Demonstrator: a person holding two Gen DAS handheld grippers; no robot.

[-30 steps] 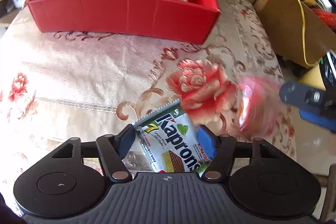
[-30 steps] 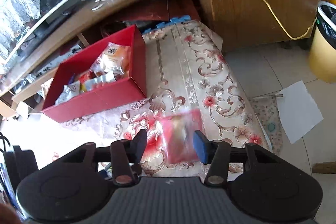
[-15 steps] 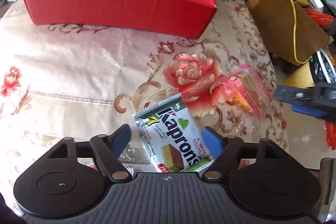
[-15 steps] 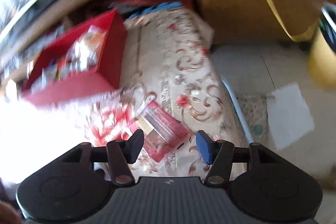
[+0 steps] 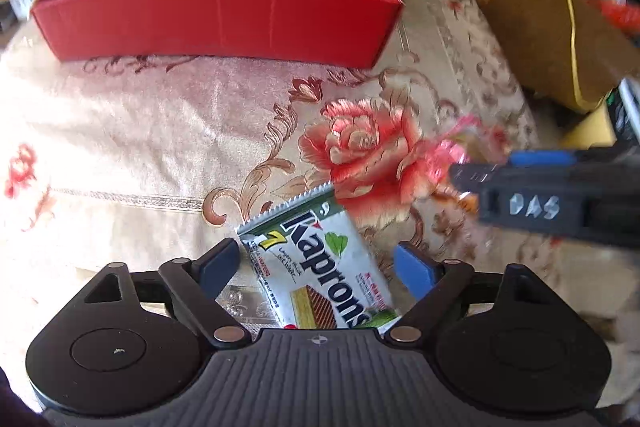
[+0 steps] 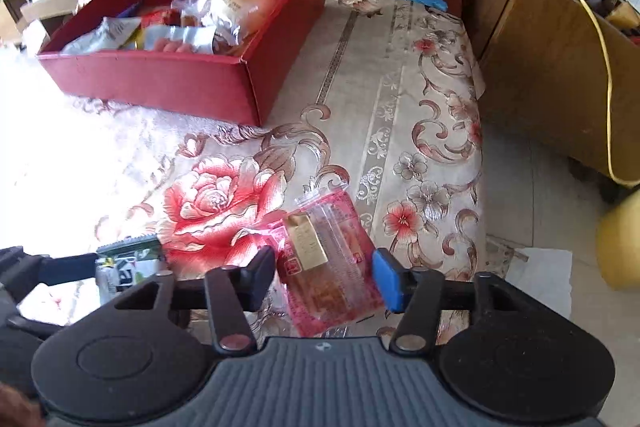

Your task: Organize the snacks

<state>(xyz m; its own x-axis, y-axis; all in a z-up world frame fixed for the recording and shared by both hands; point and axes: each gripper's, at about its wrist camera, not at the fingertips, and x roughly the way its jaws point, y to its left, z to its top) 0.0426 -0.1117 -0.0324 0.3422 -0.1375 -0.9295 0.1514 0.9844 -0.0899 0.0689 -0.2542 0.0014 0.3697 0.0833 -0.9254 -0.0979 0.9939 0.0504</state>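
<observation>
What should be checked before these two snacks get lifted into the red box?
1. Kaprons packet between the fingers of the left gripper: ok, flat on the tablecloth.
2. Left fingers pressing it: not ok; they have just been closing, but gaps show on both sides.
3. Pink packet between the fingers of the right gripper: ok.
4. Right fingers gripping it: cannot tell; they have just been closing and sit at its edges.
5. Red box open on top: ok.
</observation>
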